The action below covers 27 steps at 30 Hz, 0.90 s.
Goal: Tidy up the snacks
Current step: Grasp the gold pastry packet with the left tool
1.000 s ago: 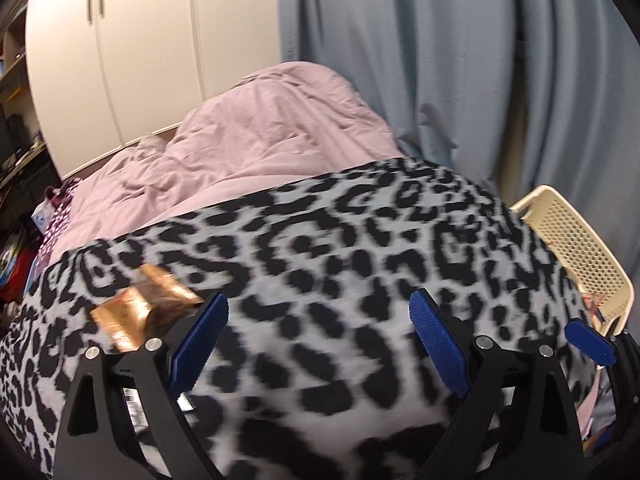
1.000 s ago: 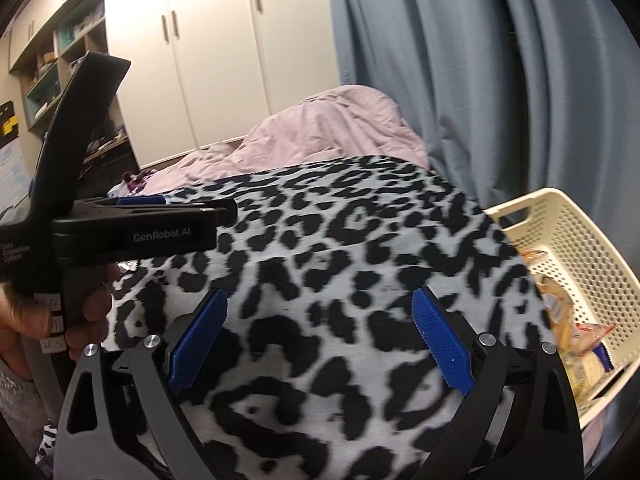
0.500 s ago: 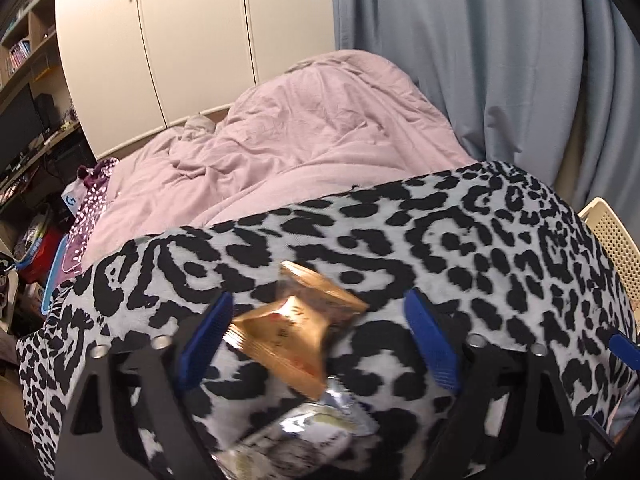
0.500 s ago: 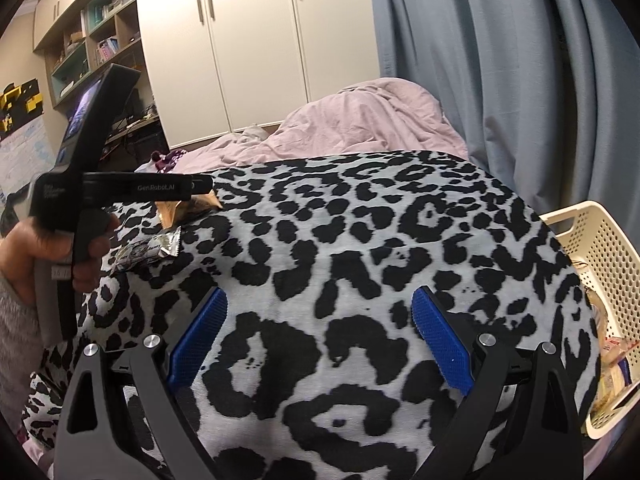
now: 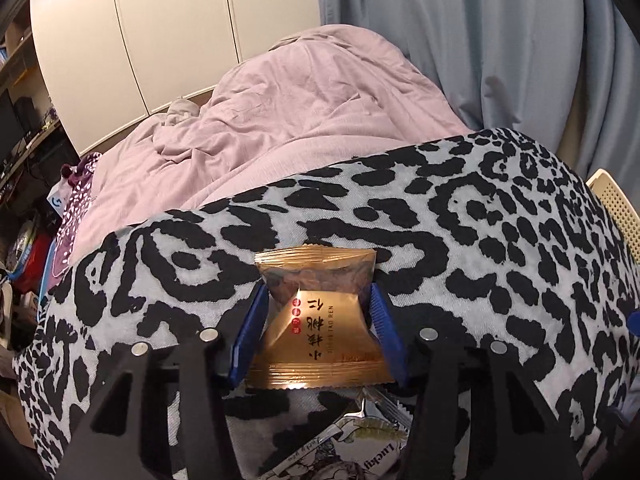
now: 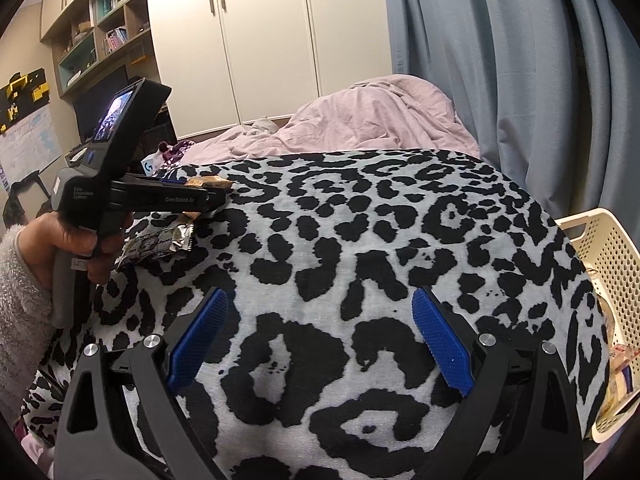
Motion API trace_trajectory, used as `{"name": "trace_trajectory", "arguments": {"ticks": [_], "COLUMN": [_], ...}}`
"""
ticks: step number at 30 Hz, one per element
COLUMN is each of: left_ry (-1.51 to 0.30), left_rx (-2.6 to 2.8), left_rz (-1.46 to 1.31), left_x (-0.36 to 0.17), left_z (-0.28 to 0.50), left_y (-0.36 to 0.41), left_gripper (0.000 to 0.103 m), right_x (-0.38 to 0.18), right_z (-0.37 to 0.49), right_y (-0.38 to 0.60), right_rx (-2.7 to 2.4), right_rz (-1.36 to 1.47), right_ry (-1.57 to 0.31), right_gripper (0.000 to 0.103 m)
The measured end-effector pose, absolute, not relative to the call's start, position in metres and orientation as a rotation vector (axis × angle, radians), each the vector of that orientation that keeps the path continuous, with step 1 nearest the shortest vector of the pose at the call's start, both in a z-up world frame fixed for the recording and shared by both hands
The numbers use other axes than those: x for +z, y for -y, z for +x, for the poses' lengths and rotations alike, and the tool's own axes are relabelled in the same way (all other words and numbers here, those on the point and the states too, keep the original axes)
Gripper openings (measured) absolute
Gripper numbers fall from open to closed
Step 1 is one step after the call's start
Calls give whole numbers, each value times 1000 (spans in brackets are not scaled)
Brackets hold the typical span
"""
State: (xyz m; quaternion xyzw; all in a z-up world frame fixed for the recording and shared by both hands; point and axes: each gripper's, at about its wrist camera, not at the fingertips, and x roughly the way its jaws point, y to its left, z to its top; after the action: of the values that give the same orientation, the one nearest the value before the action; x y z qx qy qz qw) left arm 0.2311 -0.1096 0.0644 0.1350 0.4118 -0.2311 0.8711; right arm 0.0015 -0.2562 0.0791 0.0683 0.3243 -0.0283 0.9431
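Left jaws, just closing, tight on gold snack packet (image 5: 316, 320) reading "TAO REN"; right jaws wide, empty.

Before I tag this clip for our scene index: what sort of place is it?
Most likely a bedroom at home: a bed under a rumpled pink duvet, tall white wardrobe doors behind it, and grey-blue curtains alongside. Shelves with books stand at the left.
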Motion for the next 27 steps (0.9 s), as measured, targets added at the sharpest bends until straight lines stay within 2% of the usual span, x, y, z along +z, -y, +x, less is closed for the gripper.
{"name": "trace_trajectory", "arguments": {"ticks": [12, 27], "left_ry": [-808, -760], "left_rx": [-447, -401], "left_rz": [215, 148], "left_x": [92, 111], "left_z": [224, 209], "left_y": [77, 17], "left_gripper": [50, 50], "right_x": [86, 64], "right_z": [33, 112], "right_y": [212, 152], "right_rx": [133, 105], "right_rz": [117, -121], "right_ry": [-723, -905], "right_gripper": [95, 95]}}
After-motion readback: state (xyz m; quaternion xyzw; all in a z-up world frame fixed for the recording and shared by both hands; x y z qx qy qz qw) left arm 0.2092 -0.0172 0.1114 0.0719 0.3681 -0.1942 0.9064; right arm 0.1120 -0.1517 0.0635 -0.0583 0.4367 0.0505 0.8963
